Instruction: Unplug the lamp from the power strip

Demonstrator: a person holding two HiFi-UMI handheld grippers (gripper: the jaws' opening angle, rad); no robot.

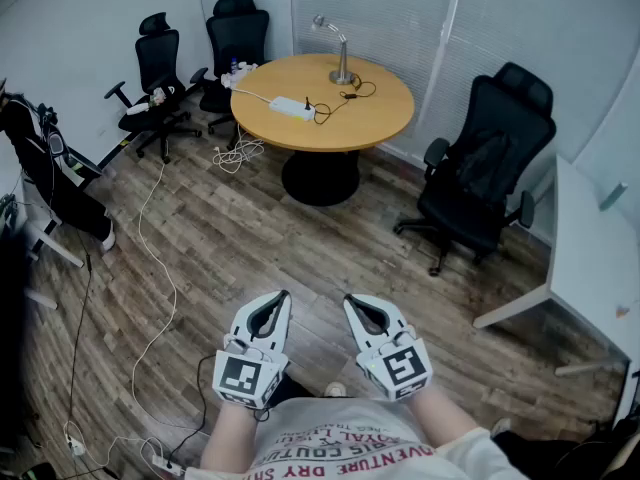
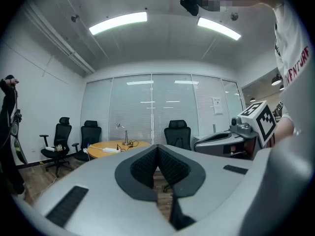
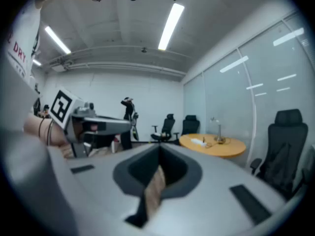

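The left gripper (image 1: pixel 281 297) and the right gripper (image 1: pixel 351 301) are side by side at the near edge of the head view, close in front of the person's body. Both point roughly level toward the far side of the room. Each has its jaws pressed together with nothing between them, and each gripper's own view shows the dark pads meeting at the tip. Below them is wooden floor (image 1: pixel 250 238).

Well apart from them, at the far end, is a round wooden surface (image 1: pixel 385 123). The lamp (image 1: pixel 341 56) stands upright toward its far side. The white power strip (image 1: pixel 291 107) lies to the lamp's left and nearer. A dark cord (image 1: pixel 345 95) runs from the lamp's base to the strip's right end, where a dark plug appears seated.

Judging by this, nothing of the task is done: the approach, the grip on the plug and the pull all remain.
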